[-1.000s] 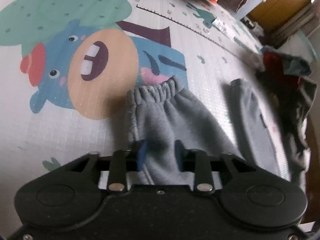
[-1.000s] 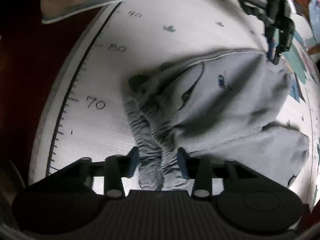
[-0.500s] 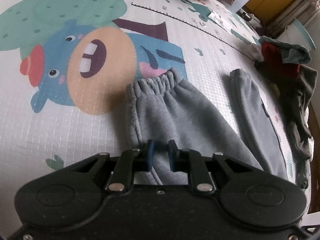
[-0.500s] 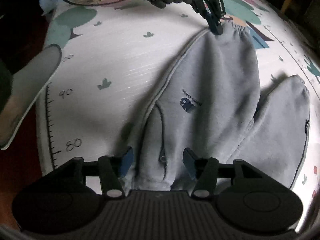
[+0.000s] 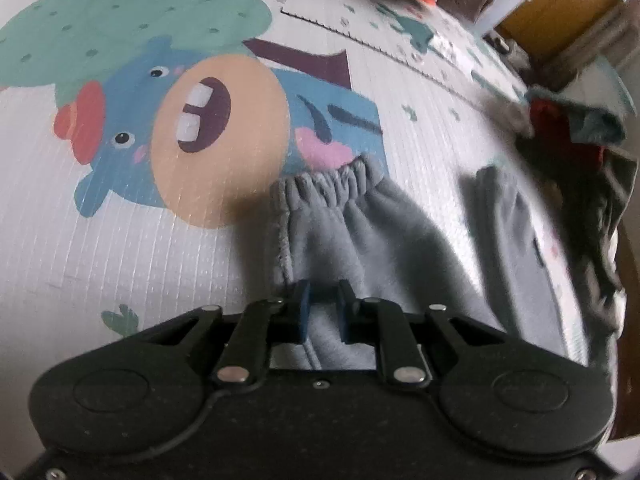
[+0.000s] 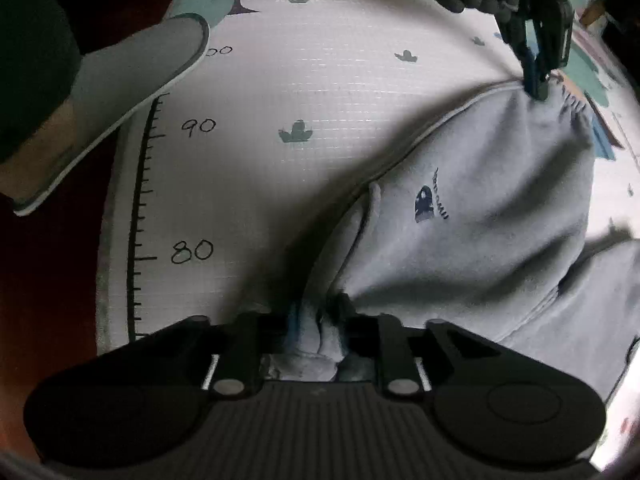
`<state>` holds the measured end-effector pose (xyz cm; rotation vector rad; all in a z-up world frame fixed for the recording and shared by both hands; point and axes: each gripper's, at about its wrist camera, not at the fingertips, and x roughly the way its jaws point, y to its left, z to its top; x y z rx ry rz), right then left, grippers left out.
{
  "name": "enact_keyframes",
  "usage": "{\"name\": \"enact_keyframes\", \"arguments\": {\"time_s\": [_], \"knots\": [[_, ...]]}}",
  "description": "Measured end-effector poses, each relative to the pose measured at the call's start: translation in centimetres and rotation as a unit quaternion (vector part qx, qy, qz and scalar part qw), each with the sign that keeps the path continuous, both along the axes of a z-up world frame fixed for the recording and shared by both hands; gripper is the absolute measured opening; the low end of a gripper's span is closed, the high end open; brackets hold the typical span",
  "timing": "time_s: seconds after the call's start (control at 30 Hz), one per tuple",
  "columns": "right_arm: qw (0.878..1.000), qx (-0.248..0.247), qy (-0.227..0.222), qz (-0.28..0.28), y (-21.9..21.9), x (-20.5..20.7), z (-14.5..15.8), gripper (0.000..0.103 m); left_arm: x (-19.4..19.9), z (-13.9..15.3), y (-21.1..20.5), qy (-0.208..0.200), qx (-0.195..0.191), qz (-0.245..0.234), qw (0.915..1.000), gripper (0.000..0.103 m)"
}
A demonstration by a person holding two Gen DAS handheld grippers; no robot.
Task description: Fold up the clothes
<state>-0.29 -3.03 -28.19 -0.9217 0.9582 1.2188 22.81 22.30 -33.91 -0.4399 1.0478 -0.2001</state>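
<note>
We have just clamped our left tongs [image 5: 322, 306] on the grey fleece sweatpants' [image 5: 372, 240] leg near its cuff; right tongs [image 6: 318, 330] closing around the waistband, ready for folding.

A play mat [image 5: 100, 240] is seen underneath, printed with a blue cartoon animal [image 5: 168, 132], a green cactus [image 5: 132, 28] and a ruler scale [image 6: 140, 208] marked 80 and 90. A white container [image 5: 506, 0] and wooden furniture [image 5: 560, 4] are seen beyond its far edge. A grey slipper [image 6: 120, 96] is seen at the mat's edge.
</note>
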Motion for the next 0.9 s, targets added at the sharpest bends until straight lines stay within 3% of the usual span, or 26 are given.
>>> {"name": "enact_keyframes", "arguments": {"time_s": [0.03, 0.07, 0.17, 0.23, 0.27, 0.3, 0.33, 0.43, 0.53, 0.57, 0.6, 0.63, 0.67, 0.9], "knots": [[1.000, 0.007, -0.004, -0.004, 0.0, 0.0, 0.3, 0.062, 0.0, 0.1, 0.0, -0.004, -0.002, -0.001, 1.0000, 0.015], [1.000, 0.016, -0.010, -0.008, -0.1, -0.1, 0.6, 0.071, 0.0, 0.2, 0.0, -0.007, -0.003, -0.001, 1.0000, 0.016], [0.999, 0.026, -0.021, 0.000, 0.0, -0.6, 0.6, 0.070, 0.4, -0.2, 0.4, 0.002, -0.023, 0.020, 0.9995, 0.017], [1.000, 0.007, 0.007, 0.007, 0.4, -0.7, -0.2, 0.070, 0.4, -0.3, 0.3, 0.002, -0.024, 0.026, 0.9994, 0.019], [0.999, -0.002, 0.037, 0.007, 0.6, -0.5, -0.8, 0.072, 0.3, -0.2, 0.1, -0.003, -0.012, 0.020, 0.9997, 0.016], [0.999, 0.002, 0.046, 0.015, 0.4, -0.7, -1.1, 0.072, 0.2, 0.0, -0.1, -0.009, -0.001, 0.015, 0.9998, 0.000], [0.999, 0.007, 0.038, 0.038, 0.1, -1.6, -0.9, 0.072, -0.1, 0.6, 0.3, -0.020, 0.004, 0.025, 0.9995, 0.000], [0.995, 0.010, 0.027, 0.095, -0.3, -2.6, -0.7, 0.072, -1.3, 2.1, 4.2, -0.044, -0.036, 0.102, 0.9931, 0.000], [0.996, 0.015, 0.044, 0.074, -0.2, -2.0, -0.7, 0.072, -1.8, 2.2, 5.9, -0.038, 0.002, 0.098, 0.9945, 0.000], [0.996, 0.016, 0.039, 0.075, 0.0, -2.0, -0.8, 0.072, -1.9, 1.9, 6.1, -0.033, -0.009, 0.092, 0.9952, 0.006], [0.997, 0.019, 0.032, 0.072, 0.2, -2.0, -0.8, 0.071, -2.0, 1.5, 6.2, -0.027, -0.029, 0.086, 0.9955, 0.033], [0.997, 0.022, 0.025, 0.066, 0.4, -1.9, -0.7, 0.070, -2.0, 1.3, 6.0, -0.027, -0.032, 0.082, 0.9957, 0.055], [0.998, 0.027, 0.024, 0.054, 0.5, -1.6, -0.4, 0.069, -2.0, 1.3, 5.2, -0.034, -0.021, 0.075, 0.9964, 0.069], [0.999, 0.020, 0.018, 0.028, 0.5, -1.4, -1.1, 0.070, 0.9, -0.1, 0.3, -0.038, 0.038, 0.031, 0.9981, 0.061]]}}
